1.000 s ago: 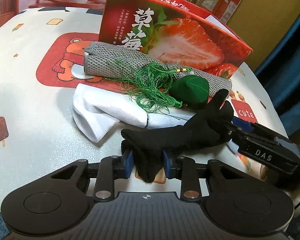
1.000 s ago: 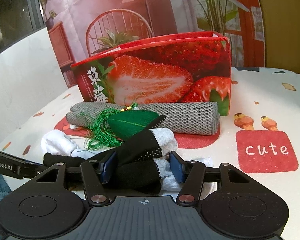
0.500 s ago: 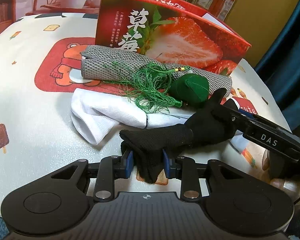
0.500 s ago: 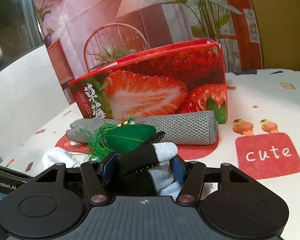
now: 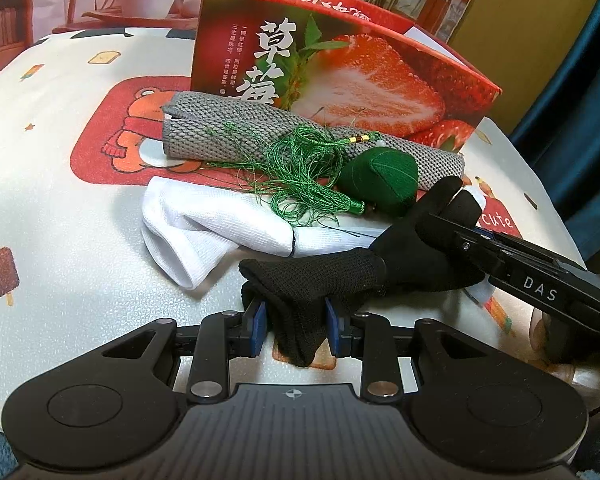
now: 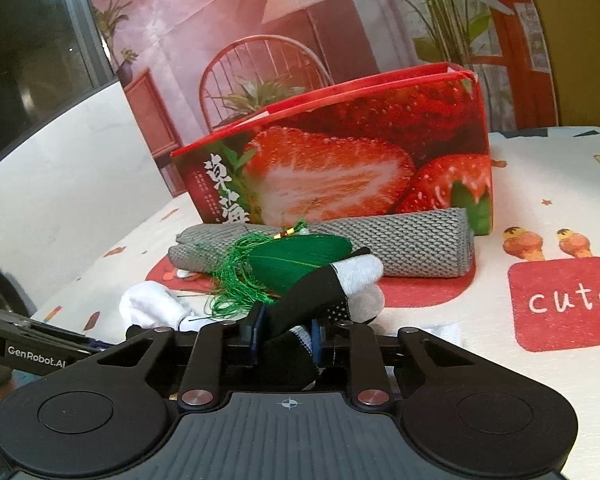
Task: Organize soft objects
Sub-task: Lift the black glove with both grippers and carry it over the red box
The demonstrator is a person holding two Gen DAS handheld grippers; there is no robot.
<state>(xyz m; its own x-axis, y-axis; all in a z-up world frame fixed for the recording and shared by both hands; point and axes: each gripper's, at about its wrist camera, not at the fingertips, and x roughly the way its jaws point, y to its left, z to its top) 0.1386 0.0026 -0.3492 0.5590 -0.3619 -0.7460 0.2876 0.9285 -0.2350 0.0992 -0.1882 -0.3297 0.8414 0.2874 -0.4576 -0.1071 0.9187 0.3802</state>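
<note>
A black sock (image 5: 340, 272) is stretched between both grippers, lifted a little above the table. My left gripper (image 5: 295, 322) is shut on its cuff end. My right gripper (image 6: 285, 334) is shut on its grey-toed end (image 6: 356, 276); it also shows in the left wrist view (image 5: 472, 236). A white sock (image 5: 216, 224) lies on the table behind. A green sachet with a tassel (image 5: 376, 180) rests against a rolled grey cloth (image 5: 260, 136). The sachet (image 6: 300, 258) and cloth (image 6: 416, 244) show in the right view too.
An open red strawberry box (image 5: 340, 80) stands behind the cloth, also in the right wrist view (image 6: 348, 168). The round table has a white printed cover (image 5: 52, 200) with a red "cute" patch (image 6: 564, 300) at the right. A teal curtain hangs past the far right edge.
The right gripper has closed tighter on the sock's toe end and lifted it. The sock is now pulled straighter between the grippers. Both views have risen slightly.
</note>
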